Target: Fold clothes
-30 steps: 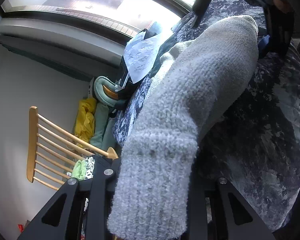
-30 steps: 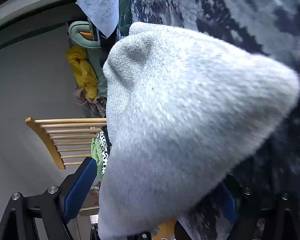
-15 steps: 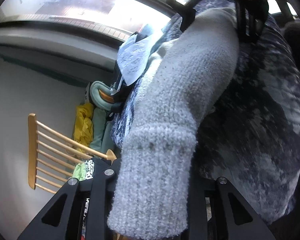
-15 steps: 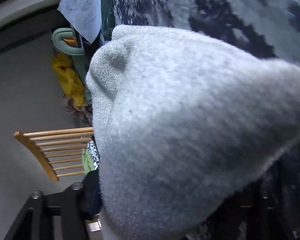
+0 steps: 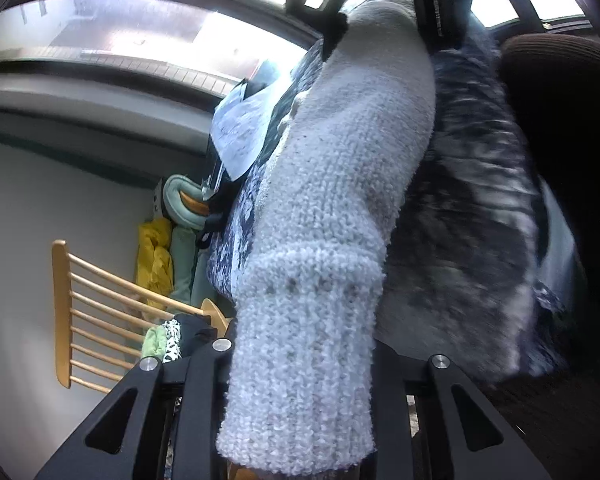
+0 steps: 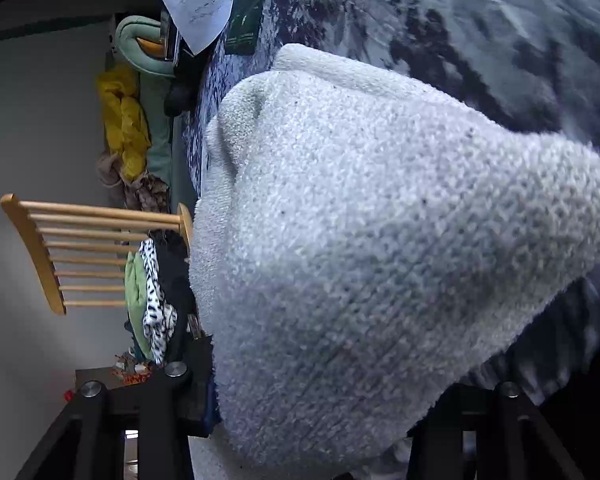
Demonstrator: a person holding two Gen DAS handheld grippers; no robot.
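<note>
A light grey knitted sock (image 5: 340, 200) is stretched between my two grippers above a dark blue-grey patterned cover (image 5: 480, 220). My left gripper (image 5: 300, 400) grips the ribbed cuff, its jaws still closing a little with the cuff pressed between them. At the top of the left wrist view, my right gripper (image 5: 384, 20) clamps the toe end. In the right wrist view the sock (image 6: 380, 240) fills most of the picture and hides my right gripper's (image 6: 340, 420) pads. Its jaws are closing, with the sock between them.
A wooden spindle-back chair (image 5: 92, 312) stands at the left with green and spotted clothes (image 6: 148, 300) on it. Yellow cloth (image 5: 154, 256) and a sheet of paper (image 5: 240, 132) lie near the cover's edge. A window (image 5: 120, 32) runs behind. A dark brown ribbed shape (image 5: 560, 100) is at the right.
The right gripper's fingers have come in from wide apart onto the sock's toe end and lifted it. In the left wrist view the sock now hangs straighter and the right gripper sits higher.
</note>
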